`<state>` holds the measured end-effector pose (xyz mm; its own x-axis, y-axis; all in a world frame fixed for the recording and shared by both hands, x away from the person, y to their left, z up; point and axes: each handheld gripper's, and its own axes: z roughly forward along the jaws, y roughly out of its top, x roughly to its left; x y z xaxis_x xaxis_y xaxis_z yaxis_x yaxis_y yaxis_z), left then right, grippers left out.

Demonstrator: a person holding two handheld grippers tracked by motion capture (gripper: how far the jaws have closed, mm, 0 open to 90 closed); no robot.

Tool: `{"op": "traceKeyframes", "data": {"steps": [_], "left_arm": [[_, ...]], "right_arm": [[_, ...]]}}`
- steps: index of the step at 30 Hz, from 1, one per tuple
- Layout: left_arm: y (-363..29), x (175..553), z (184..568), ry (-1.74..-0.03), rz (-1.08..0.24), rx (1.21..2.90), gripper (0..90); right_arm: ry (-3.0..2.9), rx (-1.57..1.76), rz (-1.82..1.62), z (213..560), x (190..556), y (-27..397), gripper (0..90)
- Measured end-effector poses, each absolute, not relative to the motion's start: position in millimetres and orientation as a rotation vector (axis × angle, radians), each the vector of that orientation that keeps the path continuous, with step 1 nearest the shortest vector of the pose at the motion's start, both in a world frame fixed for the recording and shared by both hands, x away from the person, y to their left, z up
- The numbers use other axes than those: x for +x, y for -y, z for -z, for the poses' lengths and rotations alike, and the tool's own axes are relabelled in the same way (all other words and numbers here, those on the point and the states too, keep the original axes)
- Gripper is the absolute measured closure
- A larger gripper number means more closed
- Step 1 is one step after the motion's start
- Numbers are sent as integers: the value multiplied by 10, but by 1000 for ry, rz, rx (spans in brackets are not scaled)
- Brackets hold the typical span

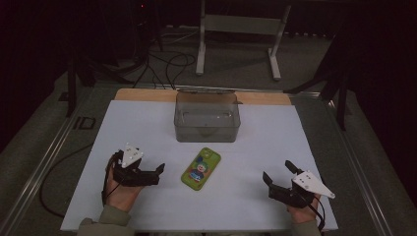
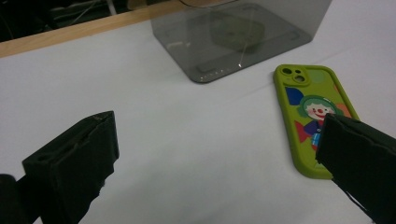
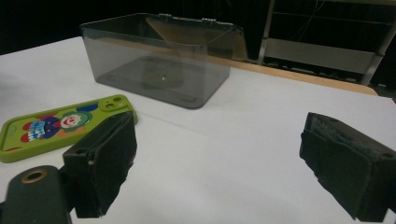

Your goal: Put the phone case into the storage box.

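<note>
A green phone (image 1: 201, 168) with a clown picture on its case lies face down on the white table (image 1: 147, 128), in front of a clear grey plastic box (image 1: 207, 118). My left gripper (image 1: 160, 174) rests left of the phone, open, with nothing between its jaws. In the left gripper view the phone (image 2: 312, 112) lies partly behind the right jaw and the box (image 2: 233, 37) stands ahead. My right gripper (image 1: 278, 174) sits near the table's front right, open and empty. In the right gripper view the phone (image 3: 56, 125) lies beyond the left jaw, with the box (image 3: 159, 60) farther off.
The box is empty and its lid stands open at the back. A wooden strip (image 1: 142, 94) runs along the table's far edge. Beyond it are a white metal stand (image 1: 238, 29) and cables (image 1: 167, 64) on the dark floor.
</note>
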<state>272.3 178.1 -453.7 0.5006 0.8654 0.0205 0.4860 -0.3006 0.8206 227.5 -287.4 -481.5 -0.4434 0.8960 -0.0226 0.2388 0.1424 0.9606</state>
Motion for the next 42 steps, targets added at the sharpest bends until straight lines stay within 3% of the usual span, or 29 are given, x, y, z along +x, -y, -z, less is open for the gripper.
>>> {"op": "traceKeyframes", "data": {"steps": [42], "left_arm": [[-1199,3062,4579,-1094,-518,2099,2]], "right_arm": [[-1782,1127,-1311,4824,2290,2902,108]]}}
